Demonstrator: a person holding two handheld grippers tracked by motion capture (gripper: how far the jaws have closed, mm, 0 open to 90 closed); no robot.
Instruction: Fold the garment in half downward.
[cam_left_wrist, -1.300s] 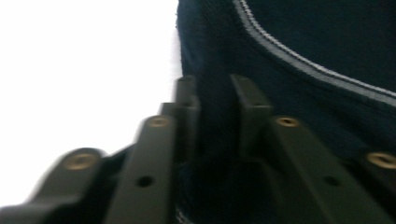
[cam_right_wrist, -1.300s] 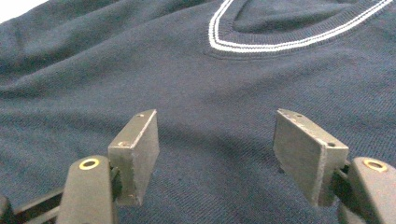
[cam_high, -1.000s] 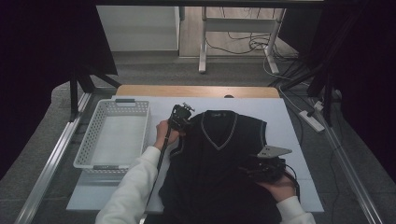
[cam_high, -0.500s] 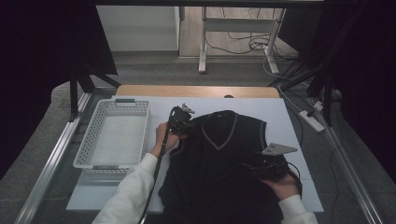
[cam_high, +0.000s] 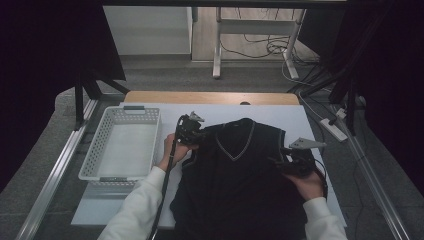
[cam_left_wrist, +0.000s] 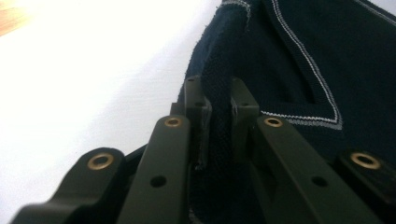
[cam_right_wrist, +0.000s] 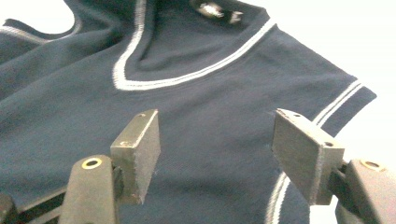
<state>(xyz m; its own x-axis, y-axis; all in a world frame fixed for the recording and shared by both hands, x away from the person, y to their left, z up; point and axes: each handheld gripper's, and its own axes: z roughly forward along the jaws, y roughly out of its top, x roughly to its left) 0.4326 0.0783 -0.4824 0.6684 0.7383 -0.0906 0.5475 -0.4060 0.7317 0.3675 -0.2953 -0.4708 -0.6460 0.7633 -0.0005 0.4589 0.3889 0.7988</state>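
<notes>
Clearly the dark navy knitted sleeveless vest with pale striped trim at its V-neck and armholes (cam_high: 240, 175) is a soft, limp thing: light, not fragile, with no stiffness to keep its shape once lifted. It lies spread on the white desk (cam_high: 280, 112), collar toward the far edge and hem hanging over the near edge between the person's sleeves. A white perforated plastic basket (cam_high: 122, 150) stands beside it at the desk's left edge.

The left gripper (cam_left_wrist: 217, 116) has its jaws nearly together on a fold of the vest's shoulder, the knit pinched between the pads and raised off the desk. The right gripper (cam_right_wrist: 215, 154) hovers above the other shoulder with jaws wide apart, holding nothing.

Judging by the weave, a doubled, trimmed edge such as the armhole band (cam_right_wrist: 338, 109) should give the firmest hold; a single layer would probably stretch and slip.
</notes>
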